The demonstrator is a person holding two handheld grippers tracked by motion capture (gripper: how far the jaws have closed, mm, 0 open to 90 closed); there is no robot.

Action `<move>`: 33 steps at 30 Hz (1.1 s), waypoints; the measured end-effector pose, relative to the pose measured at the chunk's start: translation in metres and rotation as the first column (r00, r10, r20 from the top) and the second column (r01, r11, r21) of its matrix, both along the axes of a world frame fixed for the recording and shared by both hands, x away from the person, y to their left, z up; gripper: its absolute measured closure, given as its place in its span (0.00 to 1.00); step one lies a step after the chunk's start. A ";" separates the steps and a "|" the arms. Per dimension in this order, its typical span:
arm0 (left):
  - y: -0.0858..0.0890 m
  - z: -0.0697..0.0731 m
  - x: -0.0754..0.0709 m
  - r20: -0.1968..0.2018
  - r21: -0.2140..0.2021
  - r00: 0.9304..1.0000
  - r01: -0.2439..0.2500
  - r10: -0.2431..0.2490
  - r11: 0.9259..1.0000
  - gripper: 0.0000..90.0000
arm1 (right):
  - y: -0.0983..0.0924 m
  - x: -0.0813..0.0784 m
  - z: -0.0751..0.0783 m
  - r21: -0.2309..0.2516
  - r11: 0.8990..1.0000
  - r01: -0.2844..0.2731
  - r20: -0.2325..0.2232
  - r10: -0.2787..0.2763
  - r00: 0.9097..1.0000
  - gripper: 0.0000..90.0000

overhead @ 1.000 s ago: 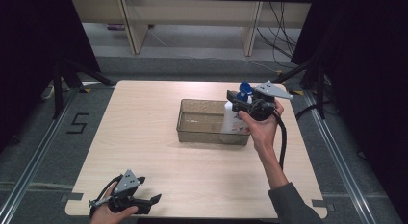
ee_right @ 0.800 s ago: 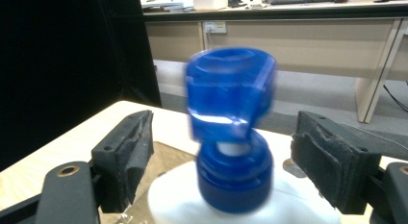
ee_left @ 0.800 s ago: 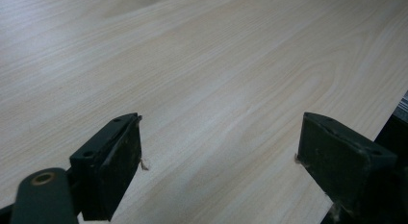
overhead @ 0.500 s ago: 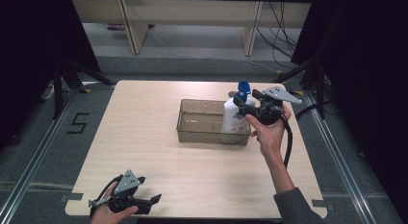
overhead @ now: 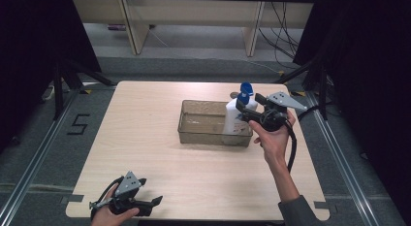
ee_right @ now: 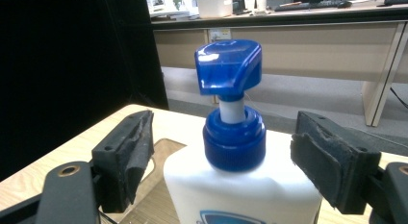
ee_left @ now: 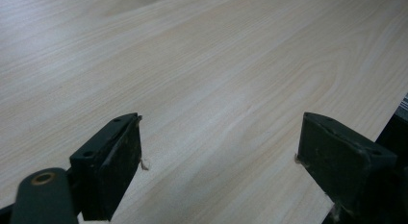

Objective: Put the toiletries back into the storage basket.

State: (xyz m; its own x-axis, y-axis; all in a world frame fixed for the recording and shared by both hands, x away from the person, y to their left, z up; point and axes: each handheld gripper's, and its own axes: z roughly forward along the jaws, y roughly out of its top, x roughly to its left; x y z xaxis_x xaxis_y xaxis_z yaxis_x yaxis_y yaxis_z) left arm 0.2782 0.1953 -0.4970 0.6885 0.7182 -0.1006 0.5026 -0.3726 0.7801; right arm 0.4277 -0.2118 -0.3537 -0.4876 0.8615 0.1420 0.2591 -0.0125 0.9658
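A white pump bottle (overhead: 236, 118) with a blue pump head (overhead: 246, 88) stands upright at the right end of a clear plastic bin (overhead: 186, 123). My right gripper (overhead: 248, 105) is level with its top, coming from the right. In the right gripper view the bottle (ee_right: 240, 190) and its blue collar sit between the jaws. The jaws have just been opening, and neither pad (ee_right: 130, 152) touches the bottle. My left gripper (overhead: 154, 202) rests low at the table's front left, open over bare wood (ee_left: 219, 152).
The light wooden table (overhead: 145, 138) is bordered by floor rails on the left and right. Wooden shelf legs and cables are beyond its far edge. The right gripper's black cable (overhead: 292, 148) loops down beside the forearm.
The right hand has shifted slightly toward the near right, off the bottle, which stays standing in the bin. The left gripper has kept still.
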 end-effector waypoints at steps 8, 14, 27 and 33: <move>-0.001 0.000 0.000 -0.003 -0.014 1.000 -0.010 0.010 1.000 0.17 | -0.006 -0.009 -0.006 0.017 1.000 -0.003 0.017 0.003 1.000 0.25; -0.001 -0.001 0.000 0.004 -0.022 1.000 -0.014 0.014 1.000 0.17 | -0.006 -0.012 -0.008 0.015 1.000 -0.015 0.000 0.015 1.000 0.25; -0.002 -0.001 -0.001 0.012 -0.040 1.000 -0.012 0.013 0.999 0.17 | -0.005 -0.020 -0.011 -0.009 1.000 -0.018 0.012 0.018 1.000 0.25; -0.002 0.000 -0.001 0.009 -0.036 1.000 -0.015 0.015 0.999 0.17 | -0.004 -0.026 -0.012 -0.023 1.000 -0.013 0.001 0.013 1.000 0.25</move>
State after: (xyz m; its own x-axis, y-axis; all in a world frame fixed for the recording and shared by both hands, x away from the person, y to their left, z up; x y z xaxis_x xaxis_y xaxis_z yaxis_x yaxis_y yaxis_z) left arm 0.2772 0.1936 -0.4972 0.6785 0.7247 -0.1201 0.5005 -0.3364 0.7977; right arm 0.4022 -0.2163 -0.3657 -0.4984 0.8583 0.1221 0.2583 0.0126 0.9660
